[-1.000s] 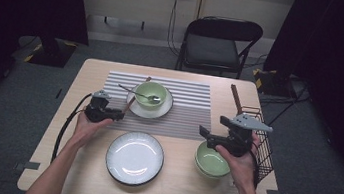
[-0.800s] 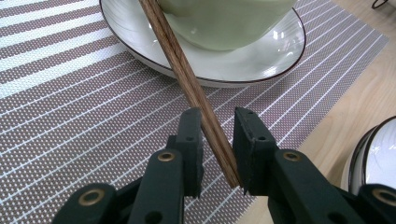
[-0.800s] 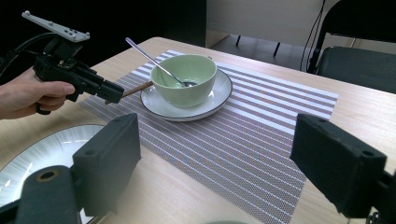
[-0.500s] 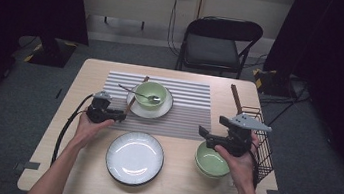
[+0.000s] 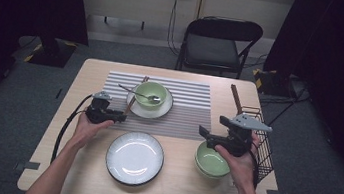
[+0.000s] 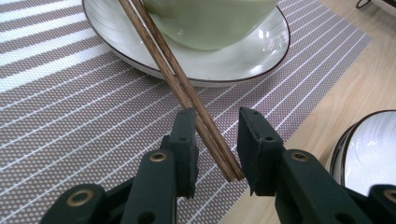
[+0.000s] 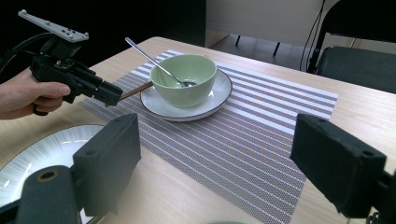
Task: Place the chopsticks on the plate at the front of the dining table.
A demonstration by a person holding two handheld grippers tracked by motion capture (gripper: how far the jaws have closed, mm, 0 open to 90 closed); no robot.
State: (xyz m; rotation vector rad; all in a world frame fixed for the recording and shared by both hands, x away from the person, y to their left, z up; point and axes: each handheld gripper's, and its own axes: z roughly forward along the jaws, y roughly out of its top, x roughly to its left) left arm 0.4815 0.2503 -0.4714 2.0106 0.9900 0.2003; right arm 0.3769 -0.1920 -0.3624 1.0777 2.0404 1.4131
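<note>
The left gripper [image 6: 215, 140] sits low over the mat's [image 6: 70, 107] left edge, and its jaws have just been easing apart: the chopsticks [image 6: 187, 88] lie loose between them, a gap showing on the right, their far ends resting on the saucer [image 6: 243, 51] under the bowl [image 6: 210, 18]. The right gripper [image 7: 224, 163] hovers wide, holding nothing, above the table's [image 5: 183, 189] right side.

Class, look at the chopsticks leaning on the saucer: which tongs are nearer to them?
Left. The left tongs straddle the chopsticks at their near ends; the right tongs hang over a green bowl across the table.
</note>
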